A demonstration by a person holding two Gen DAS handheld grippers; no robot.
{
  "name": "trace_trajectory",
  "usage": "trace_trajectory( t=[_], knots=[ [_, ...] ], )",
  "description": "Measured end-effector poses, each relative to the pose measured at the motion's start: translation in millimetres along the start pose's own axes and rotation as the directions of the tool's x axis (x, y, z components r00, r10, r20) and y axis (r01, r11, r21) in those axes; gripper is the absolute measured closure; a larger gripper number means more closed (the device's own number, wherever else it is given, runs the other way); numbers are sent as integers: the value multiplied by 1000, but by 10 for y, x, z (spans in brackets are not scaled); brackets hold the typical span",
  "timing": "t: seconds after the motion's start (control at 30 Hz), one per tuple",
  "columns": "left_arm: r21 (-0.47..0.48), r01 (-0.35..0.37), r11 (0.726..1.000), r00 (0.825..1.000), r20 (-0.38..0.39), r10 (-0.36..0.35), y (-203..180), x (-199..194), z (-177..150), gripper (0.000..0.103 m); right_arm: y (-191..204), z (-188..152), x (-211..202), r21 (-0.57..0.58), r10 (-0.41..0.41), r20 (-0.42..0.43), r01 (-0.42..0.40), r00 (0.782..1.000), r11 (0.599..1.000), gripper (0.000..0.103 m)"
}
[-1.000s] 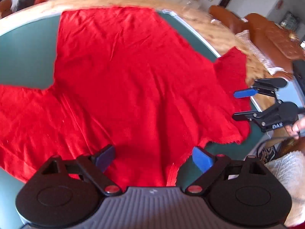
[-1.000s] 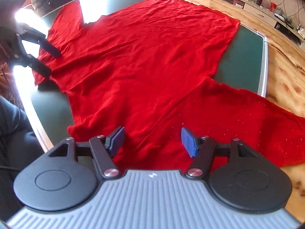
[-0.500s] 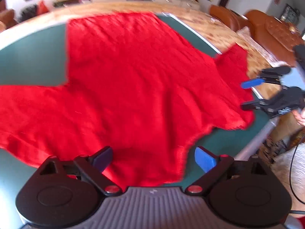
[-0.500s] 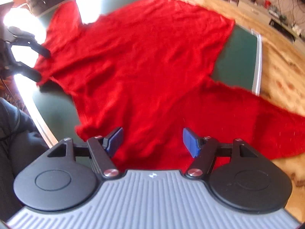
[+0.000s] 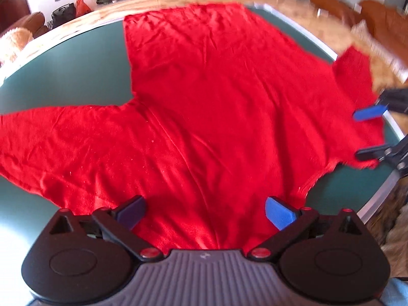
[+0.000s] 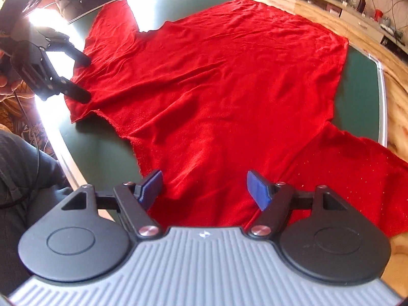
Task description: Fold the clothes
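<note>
A red T-shirt (image 5: 216, 107) lies spread flat on a green mat (image 5: 63, 76), with one sleeve reaching left and the other right. My left gripper (image 5: 205, 204) hovers over the shirt's near edge. Its jaws are opening wide, and the cloth under them is not pinched. In the right wrist view the left gripper (image 6: 85, 79) sits over the end of the far-left sleeve (image 6: 107, 38). My right gripper (image 6: 204, 178) hangs over the shirt (image 6: 229, 89) near its other shoulder. Its jaws are opening and grip nothing. It also shows at the right sleeve's end (image 5: 358, 135).
The mat lies on a round wooden table (image 6: 397, 81) with a metal rim (image 5: 374, 199). A person in dark clothing (image 6: 23, 168) stands at the table's edge with a cable. Brown sofas (image 5: 382, 17) and cluttered shelves (image 6: 357, 17) are beyond.
The left wrist view has tilted up, showing more of the far table and room. Both grippers' jaws have spread wider. The right gripper has shifted a little sideways over the shirt.
</note>
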State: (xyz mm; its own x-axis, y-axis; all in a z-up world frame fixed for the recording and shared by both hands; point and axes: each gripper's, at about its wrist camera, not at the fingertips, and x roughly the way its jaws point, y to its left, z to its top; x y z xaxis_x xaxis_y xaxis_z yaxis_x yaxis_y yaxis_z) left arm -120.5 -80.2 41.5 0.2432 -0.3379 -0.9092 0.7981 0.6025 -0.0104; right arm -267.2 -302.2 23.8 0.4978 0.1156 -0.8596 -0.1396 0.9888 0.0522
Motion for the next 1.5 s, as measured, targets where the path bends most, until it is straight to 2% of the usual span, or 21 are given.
trace_trajectory(
  t=[0.07,0.17,0.23,0.3,0.4,0.53,0.63,0.7,0.77,0.87,0.97,1.07,1.1,1.17,1.23,1.3,1.4,1.5],
  knots=[
    [4,-8,1000,1000,-6,8,-80,-42,104,0,-27,106,-57,33,13,-14,-12,1000,999,22],
    [-2,-35,999,999,11,35,-164,-168,356,0,-96,391,-252,124,-75,60,67,995,990,22],
    [-18,-46,999,999,27,46,-170,-238,570,0,-232,630,-359,216,-93,90,72,992,974,21],
    [-48,-45,998,998,50,47,-146,-302,807,0,-388,924,-449,296,-137,113,98,984,950,16],
    [-153,-72,986,993,79,85,-24,-325,1218,0,-620,1395,-452,405,-239,83,186,967,895,14],
    [-327,-112,938,986,80,146,225,-211,1697,0,-875,1928,-309,479,-305,58,241,951,844,14],
    [-441,-111,890,986,61,153,450,-53,1991,0,-1088,2215,-182,525,-275,29,220,961,822,14],
    [-489,-97,867,985,76,153,601,56,2124,0,-1241,2356,-78,558,-261,31,200,965,805,14],
    [-505,-104,857,980,95,175,706,183,2280,0,-1409,2468,28,583,-259,49,182,965,792,14],
    [-483,-161,861,968,94,233,862,473,2537,0,-1690,2664,360,587,-300,24,229,954,776,14],
    [-463,-189,866,967,68,247,1070,792,2780,0,-2094,2761,763,599,-330,-70,305,941,740,14],
    [-435,-206,876,960,83,266,1257,1067,3030,0,-2453,2764,1039,641,-290,-72,267,954,719,14],
    [-428,-209,879,960,82,269,1292,1165,3104,0,-2509,2784,1113,648,-297,-68,268,953,713,14],
    [-421,-192,886,967,74,245,1331,1358,3225,0,-2539,2875,1266,644,-293,-56,259,955,720,14],
    [-414,-186,891,968,79,239,1326,1537,3325,0,-2473,3003,1427,616,-256,-23,216,966,757,14],
    [-407,-198,892,966,73,248,1306,1678,3384,0,-2350,3129,1579,565,-256,-12,217,967,796,14],
    [-383,-225,896,962,58,266,1287,1847,3387,0,-2219,3220,1765,491,-273,-23,249,962,835,14],
    [-399,-204,894,964,75,254,1342,1916,3324,0,-2236,3177,1871,458,-320,-59,310,946,833,14]
  ],
)
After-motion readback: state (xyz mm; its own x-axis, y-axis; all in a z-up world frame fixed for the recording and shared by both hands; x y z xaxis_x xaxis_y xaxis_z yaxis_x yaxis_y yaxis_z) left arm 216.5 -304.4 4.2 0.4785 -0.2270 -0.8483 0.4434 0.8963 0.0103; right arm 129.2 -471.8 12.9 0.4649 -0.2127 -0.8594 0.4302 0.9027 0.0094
